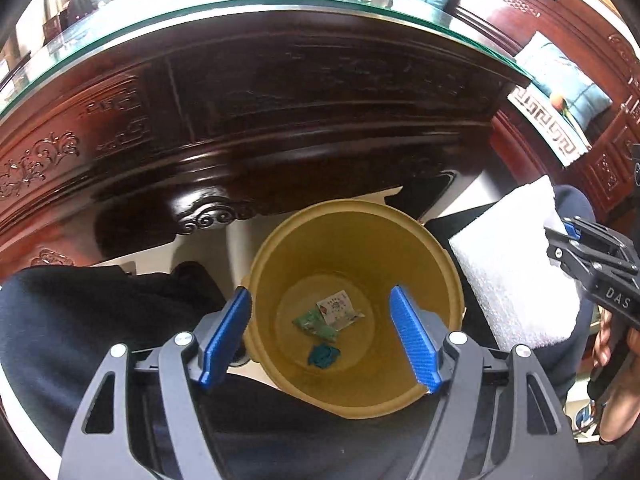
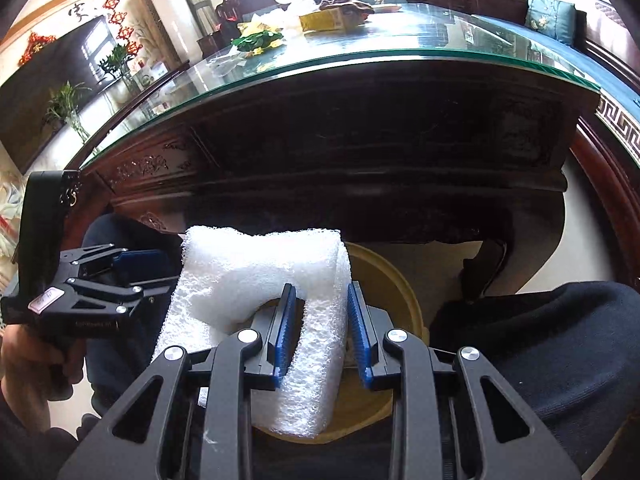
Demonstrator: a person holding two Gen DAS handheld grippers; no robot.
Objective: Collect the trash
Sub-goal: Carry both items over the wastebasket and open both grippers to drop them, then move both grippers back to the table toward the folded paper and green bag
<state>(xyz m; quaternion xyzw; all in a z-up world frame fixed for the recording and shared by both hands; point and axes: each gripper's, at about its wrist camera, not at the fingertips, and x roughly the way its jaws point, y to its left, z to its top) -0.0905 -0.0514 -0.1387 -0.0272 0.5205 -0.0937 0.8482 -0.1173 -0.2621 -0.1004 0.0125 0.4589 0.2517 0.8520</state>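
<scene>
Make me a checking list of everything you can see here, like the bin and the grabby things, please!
Surface: glass-topped carved wooden table; pale floor below it.
Job's things: yellow bin on the floor in front of the table, holding a printed wrapper, a green wrapper and a blue scrap; white foam sheet folded, above the bin's rim.
Clutter: yellow box and green leaves on the tabletop.
Grippers: left gripper open above the bin, nothing between its fingers; right gripper shut on the foam sheet.
Cables: nothing seen.
Surroundings: carved wooden seats with teal cushions, potted plants, the person's dark trousers.
</scene>
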